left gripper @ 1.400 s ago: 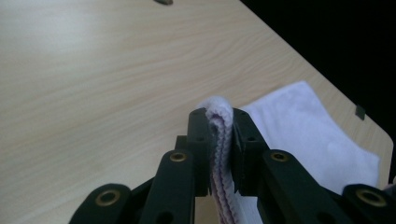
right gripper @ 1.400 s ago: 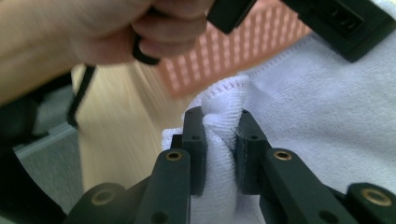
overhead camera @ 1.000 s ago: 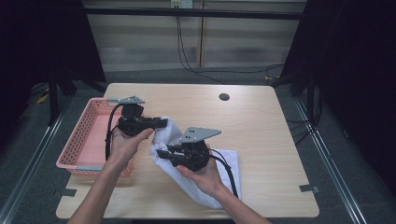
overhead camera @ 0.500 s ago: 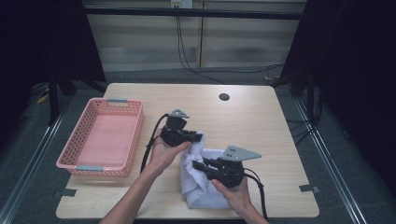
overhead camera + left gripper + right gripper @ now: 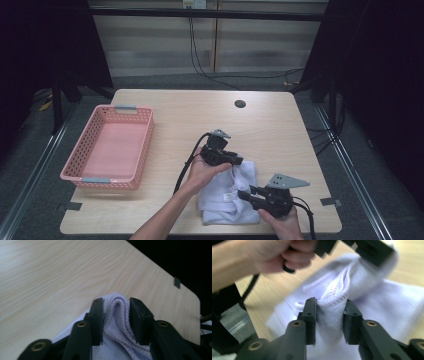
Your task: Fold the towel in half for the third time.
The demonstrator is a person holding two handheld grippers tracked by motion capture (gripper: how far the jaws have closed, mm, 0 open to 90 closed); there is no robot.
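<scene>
cloth: a white, soft terry towel point(image 5: 227, 192) with a stitched hem, lying bunched on the pale wooden table point(image 5: 190, 112); it is placed to the right of the pink plastic mesh basket point(image 5: 107, 147), well apart from it, near the table's front edge.

long axis: the heap is judged to run from its far end, away from the basket's front corner, toward the front edge; no flat, spread shape is seen yet.

left gripper point(image 5: 235, 161): found at the towel's far end, on the side nearer the basket. Its jaws have just been opening; in the left gripper view a fold of hem point(image 5: 117, 307) stands between the pads point(image 5: 97, 320), lightly flanked rather than squeezed flat, as far as can be told.

right gripper point(image 5: 246, 194): found at the towel's front right part, farther from the basket. Its jaws have likewise just been opening; in the right gripper view a hump of cloth point(image 5: 329, 312) fills the gap and touches both pads.

deciding relation: the towel lies between the two tools, one fold under each. The left hand point(image 5: 202, 172) is the nearer to the basket, so any carry toward it is judged to lead from that side.

basket: nothing is seen inside.

risk: either fold may slip out as the jaws part.
</scene>
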